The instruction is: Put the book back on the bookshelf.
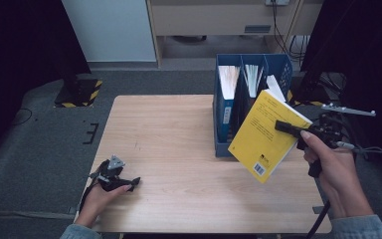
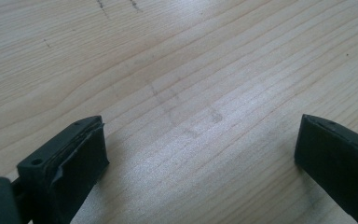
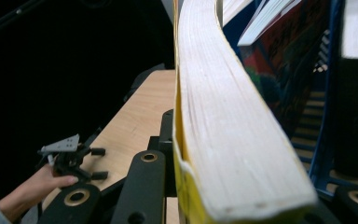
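Nearest, at the table's near-left corner: left gripper (image 1: 135,182) resting on the wooden table (image 1: 179,144), held by the left hand (image 1: 97,196). Jaws spread wide with nothing between them; in the left gripper view only bare wood grain lies in the gap.

Near-right: right hand (image 1: 335,174) holds the right gripper (image 1: 283,125) raised above the table's right edge. Jaws clamped on a yellow book (image 1: 266,134), gripping it by its long page-side edge. Book is clear of the tabletop, tilted, back cover with barcode facing the camera, lowest corner hanging over the wood. In the right gripper view the pale page block (image 3: 223,116) runs up between the jaws, bowed slightly, yellow cover on its left.

Farther back: blue file rack (image 1: 229,107) standing on the table just behind the book, its compartments holding upright books and papers (image 1: 229,79). The yellow book's upper edge overlaps the rack's front-right part in the high view; contact cannot be told.

Beyond the table: grey floor, pale cabinet.
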